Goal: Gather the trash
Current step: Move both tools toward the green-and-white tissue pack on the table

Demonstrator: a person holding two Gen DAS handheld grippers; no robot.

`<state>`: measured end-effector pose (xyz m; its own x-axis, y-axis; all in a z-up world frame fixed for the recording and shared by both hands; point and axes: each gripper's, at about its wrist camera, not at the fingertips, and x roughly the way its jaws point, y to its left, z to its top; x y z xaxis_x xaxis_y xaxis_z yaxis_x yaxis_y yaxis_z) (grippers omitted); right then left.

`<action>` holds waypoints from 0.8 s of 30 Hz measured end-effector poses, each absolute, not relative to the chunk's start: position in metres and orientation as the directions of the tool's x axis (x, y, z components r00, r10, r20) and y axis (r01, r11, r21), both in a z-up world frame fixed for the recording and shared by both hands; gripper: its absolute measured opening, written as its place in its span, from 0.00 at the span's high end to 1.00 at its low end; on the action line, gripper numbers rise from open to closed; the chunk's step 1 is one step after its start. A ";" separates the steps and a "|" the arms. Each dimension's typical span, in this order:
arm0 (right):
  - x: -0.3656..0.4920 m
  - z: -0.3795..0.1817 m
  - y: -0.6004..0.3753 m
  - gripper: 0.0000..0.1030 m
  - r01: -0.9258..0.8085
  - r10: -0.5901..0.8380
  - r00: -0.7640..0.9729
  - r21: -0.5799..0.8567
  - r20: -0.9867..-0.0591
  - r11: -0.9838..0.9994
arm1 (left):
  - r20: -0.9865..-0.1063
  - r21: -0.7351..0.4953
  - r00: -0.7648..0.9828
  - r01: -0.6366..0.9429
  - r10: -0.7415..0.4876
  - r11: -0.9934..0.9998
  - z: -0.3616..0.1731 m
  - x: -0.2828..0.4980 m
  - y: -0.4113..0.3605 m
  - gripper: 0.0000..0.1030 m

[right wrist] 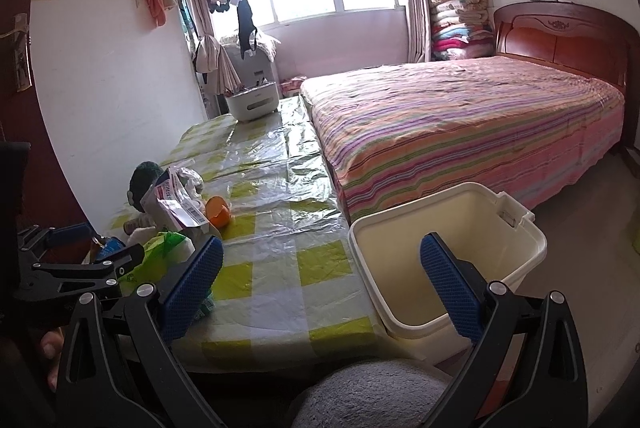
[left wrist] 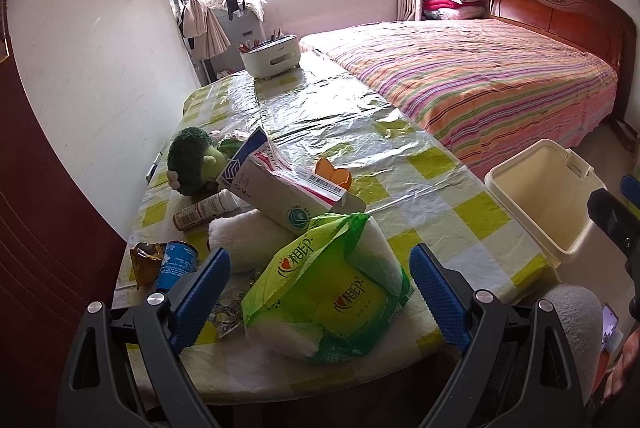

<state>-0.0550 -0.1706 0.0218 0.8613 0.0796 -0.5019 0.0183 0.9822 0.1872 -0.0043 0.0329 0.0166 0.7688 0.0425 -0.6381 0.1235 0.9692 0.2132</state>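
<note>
Left wrist: left claw (left wrist: 320, 292) wide open, empty, straddling green tissue pack (left wrist: 332, 288) at table (left wrist: 400, 164) near edge. Right claw (right wrist: 322, 284) wide open, empty, over bin (right wrist: 444, 224) beside table.

Between the spread fingers of the left gripper (left wrist: 320, 292), the green-and-yellow plastic tissue pack (left wrist: 332, 288) carries the brand 心相印 with a small red heart, printed 2 times: once large in white on the green upper flap, once smaller on the yellow front panel. Just beyond it, the long white-and-pink cardboard box (left wrist: 280, 184) shows the number 14 in pale grey on its near end beside a blue hexagonal logo, a barcode on its pink edge, and a round teal emblem lower down; its smaller print cannot be read. Left of that, the lettering on the brown lying bottle (left wrist: 200, 211) and the blue can (left wrist: 176, 262) is too small to read.
</note>
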 end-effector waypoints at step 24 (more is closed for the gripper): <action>-0.036 0.027 -0.133 0.06 -0.121 0.191 0.849 0.171 -0.492 0.978 | -0.636 0.220 0.762 0.028 0.121 0.975 0.019 -0.002 0.066 0.14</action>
